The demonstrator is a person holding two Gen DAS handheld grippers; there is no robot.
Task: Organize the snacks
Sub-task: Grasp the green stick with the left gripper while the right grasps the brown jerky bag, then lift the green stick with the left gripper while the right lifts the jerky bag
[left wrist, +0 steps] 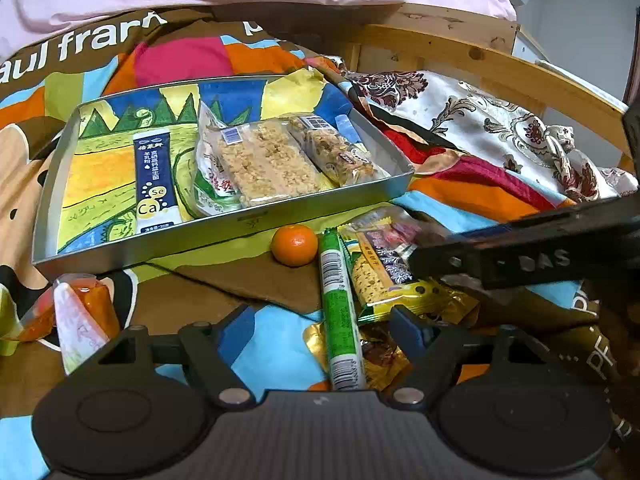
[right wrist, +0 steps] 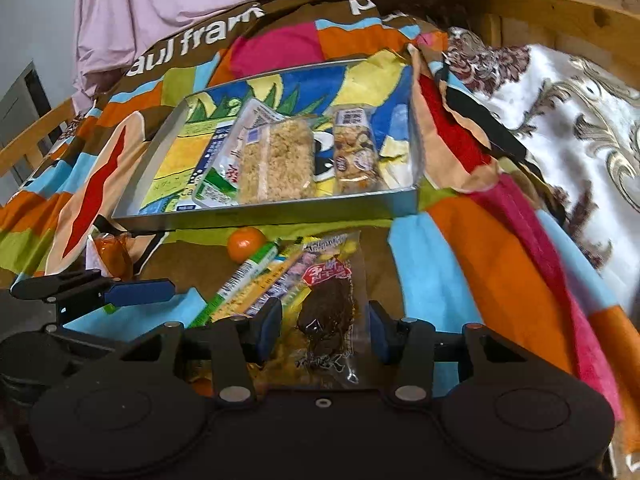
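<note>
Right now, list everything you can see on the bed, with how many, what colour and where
Tin tray: one, silver with a cartoon print inside, middle of the quilt.
Stick sachet: one, navy and white, in the tray's left part.
Cereal bars: two clear-wrapped, tan, in the tray's right part, over a green and white packet.
Mandarin: one, orange, in front of the tray.
Green stick pack: one, beside the mandarin.
Yellow cracker pack: one, right of the green stick.
Dark snack pouch: one, clear with brown contents, between the right gripper's fingers.
Jelly cup: one, orange, front left.
Quilt: one, multicoloured.
Left gripper: open.
Right gripper: closed on the pouch.
</note>
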